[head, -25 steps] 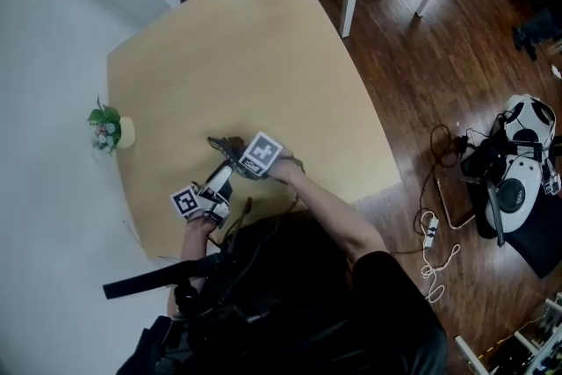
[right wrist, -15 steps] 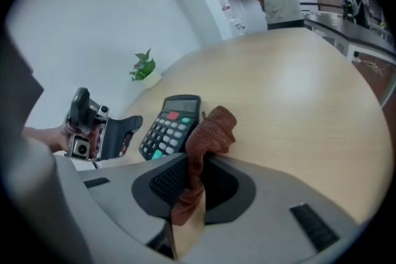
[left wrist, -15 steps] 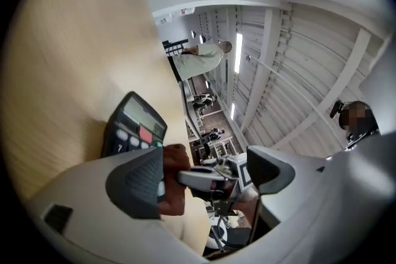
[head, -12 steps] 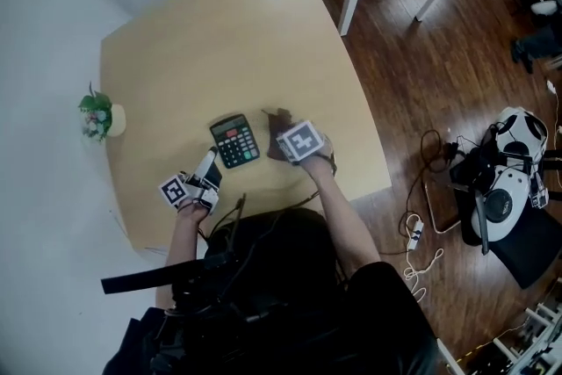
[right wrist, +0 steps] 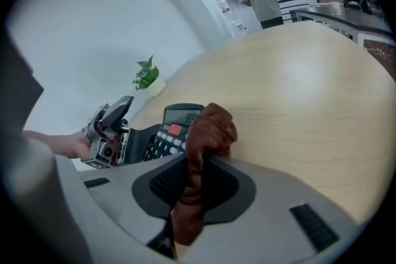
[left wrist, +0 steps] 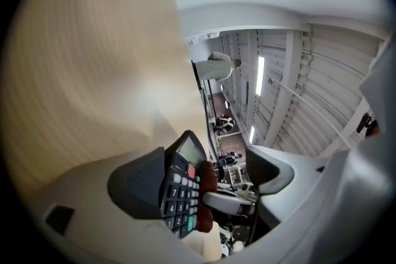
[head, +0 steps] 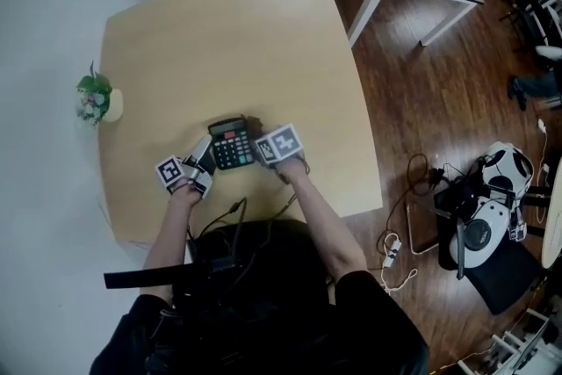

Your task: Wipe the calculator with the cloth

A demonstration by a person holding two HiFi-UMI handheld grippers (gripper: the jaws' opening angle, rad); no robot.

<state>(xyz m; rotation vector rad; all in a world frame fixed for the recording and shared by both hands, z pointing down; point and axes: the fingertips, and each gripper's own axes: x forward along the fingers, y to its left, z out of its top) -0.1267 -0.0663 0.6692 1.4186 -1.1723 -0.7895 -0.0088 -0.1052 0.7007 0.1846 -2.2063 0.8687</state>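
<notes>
Fingers (right wrist: 162, 181) of the right gripper (right wrist: 197, 177) are clamping the brown cloth (right wrist: 209, 128), which is resting at the right edge of the calculator (head: 231, 145); its long axis is running near-to-far on the worktop (head: 219, 39). Left gripper (left wrist: 216, 167) fingers (left wrist: 139, 182), spread wide, are sitting against its left side.
</notes>
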